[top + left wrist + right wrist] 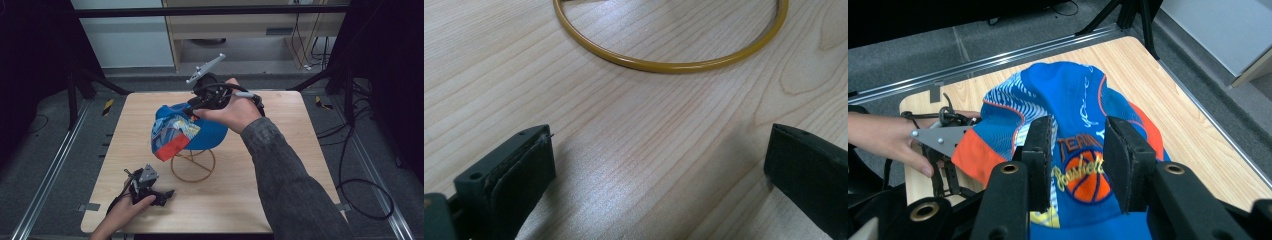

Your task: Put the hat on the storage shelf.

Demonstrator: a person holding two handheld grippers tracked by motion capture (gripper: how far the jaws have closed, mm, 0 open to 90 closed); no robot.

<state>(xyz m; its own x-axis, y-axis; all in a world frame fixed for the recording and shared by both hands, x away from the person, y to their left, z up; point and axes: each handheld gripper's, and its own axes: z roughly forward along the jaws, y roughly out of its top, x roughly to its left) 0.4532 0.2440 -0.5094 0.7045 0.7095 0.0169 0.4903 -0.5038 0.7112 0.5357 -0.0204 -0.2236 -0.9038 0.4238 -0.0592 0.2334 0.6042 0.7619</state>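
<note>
A blue cap (pixel 196 131) with an orange brim and a basketball badge sits on a gold wire stand (pixel 193 167) at the middle of the table. My right gripper (pixel 194 108) hovers over the cap's crown from the far side. In the right gripper view its jaws (pixel 1078 135) stand partly apart just above the cap (pixel 1073 95), with a gap between the pads and no fabric pinched. My left gripper (pixel 162 196) rests low near the table's front left. Its jaws (pixel 659 145) are wide apart over bare wood, short of the stand's ring (pixel 669 64).
The wooden table (pixel 280 120) has bare surface to the right and front of the stand. Metal rails run along both its sides, and cables lie on the floor at the right. In the right gripper view the left gripper (pixel 943 145) sits beyond the brim.
</note>
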